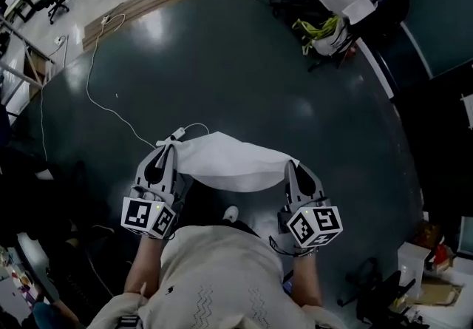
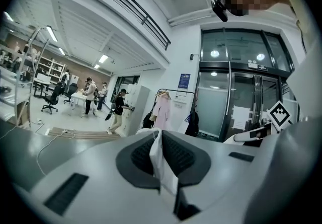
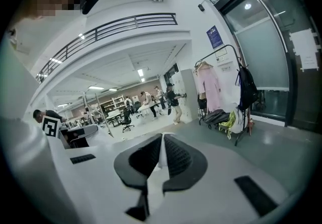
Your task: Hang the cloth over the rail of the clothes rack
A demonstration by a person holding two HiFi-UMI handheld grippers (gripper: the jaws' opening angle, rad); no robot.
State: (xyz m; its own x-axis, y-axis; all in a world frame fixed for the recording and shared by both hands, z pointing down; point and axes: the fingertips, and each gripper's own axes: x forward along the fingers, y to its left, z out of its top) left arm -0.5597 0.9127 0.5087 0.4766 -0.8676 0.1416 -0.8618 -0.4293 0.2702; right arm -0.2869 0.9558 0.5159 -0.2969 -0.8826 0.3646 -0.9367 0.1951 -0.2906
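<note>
Fingers [image 2: 178,156] of the left gripper [image 2: 157,136] pressed together in the left gripper view, black ribbed pads clamping a thin upright fold of the white cloth [image 2: 162,167]. Beyond the tips, across grey floor: the clothes rack [image 2: 176,90], with a black rail on top and a pink garment [image 2: 162,111] hanging from it, well apart from the cloth. Left of the clothes rack, several people standing among desks and chairs.

Right gripper view: right gripper [image 3: 162,140] likewise closed, pads pinching another edge of the cloth [image 3: 161,155], only a white sliver showing between them. Clothes rack [image 3: 216,52] off to the right of the tips and well apart, carrying the pink garment and a black bag [image 3: 246,89], with a yellow-green bag [image 3: 229,120] at its foot.

Head view: left gripper [image 1: 170,148] and right gripper [image 1: 292,167] held out side by side in front of the person's torso. Cloth [image 1: 229,161] strung between the two sets of tips, sagging in a shallow curve above the dark floor. Yellow-green bag [image 1: 323,26] at the clothes rack's foot far ahead and to the right, a wide stretch of floor between it and the cloth. White cable [image 1: 96,76] trailing over the floor on the side of the cloth away from the clothes rack. Cloth not yet on the rail.
</note>
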